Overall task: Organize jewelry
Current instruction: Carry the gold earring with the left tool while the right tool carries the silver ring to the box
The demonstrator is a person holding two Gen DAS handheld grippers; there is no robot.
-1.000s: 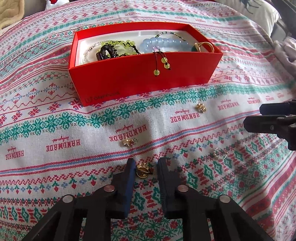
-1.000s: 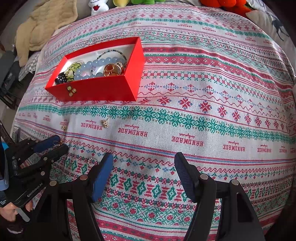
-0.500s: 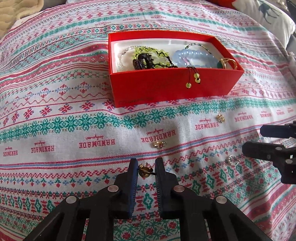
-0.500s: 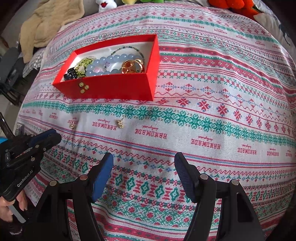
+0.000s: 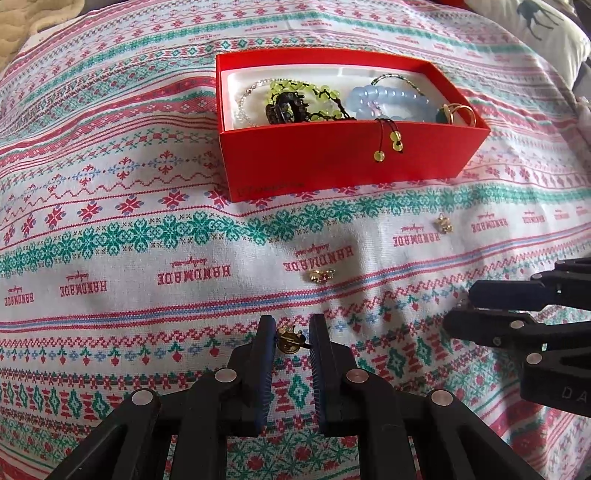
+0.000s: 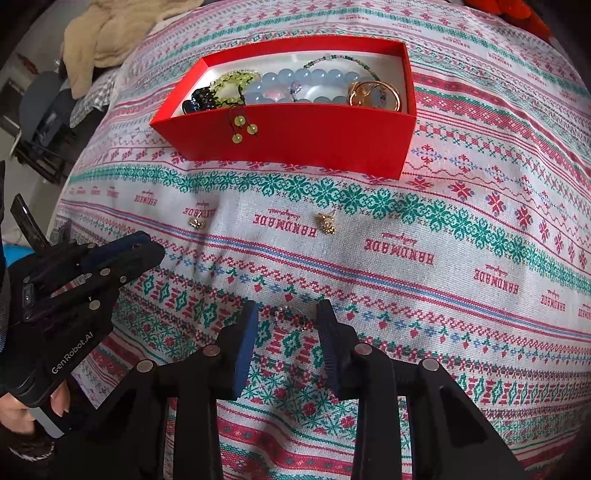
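A red box (image 5: 332,155) (image 6: 295,144) holds bead bracelets and gold rings, with a green beaded cord hanging over its front wall. My left gripper (image 5: 291,338) is shut on a small gold earring (image 5: 289,336) and holds it just above the cloth. Two more gold earrings (image 5: 321,275) (image 5: 443,224) lie on the cloth; they also show in the right wrist view (image 6: 197,222) (image 6: 327,224). My right gripper (image 6: 288,317) is open, its fingers on either side of a thin silver ring (image 6: 291,317) on the cloth.
A patterned red, green and white cloth (image 5: 110,258) covers the bed. A beige blanket (image 6: 99,33) lies at the far left edge, and a white pillow (image 5: 543,26) at the far right.
My left gripper has closed on the gold earring and lifted it. My right gripper has moved forward and left, narrowing around the silver ring.
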